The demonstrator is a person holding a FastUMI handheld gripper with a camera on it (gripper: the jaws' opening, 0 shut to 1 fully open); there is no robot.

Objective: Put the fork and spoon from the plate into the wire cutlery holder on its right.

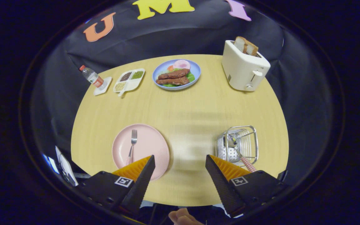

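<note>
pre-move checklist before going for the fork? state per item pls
1. Spoon already in the wire cutlery holder, handle leaning out toward the jaws: ok.
2. Fork not yet moved, lying on the pink plate, tines pointing away from the jaws: ok, it is the remaining item.
3. Gripper jaws open wide with nothing between them: ok.
4. Alignment: the fork lies off the left finger, not between the jaws: not ok, shift over first.
5. Room in the holder for the fork beside the spoon: looks ok, open space shows inside.
6. Bare table between plate and holder for the carry: ok.
</note>
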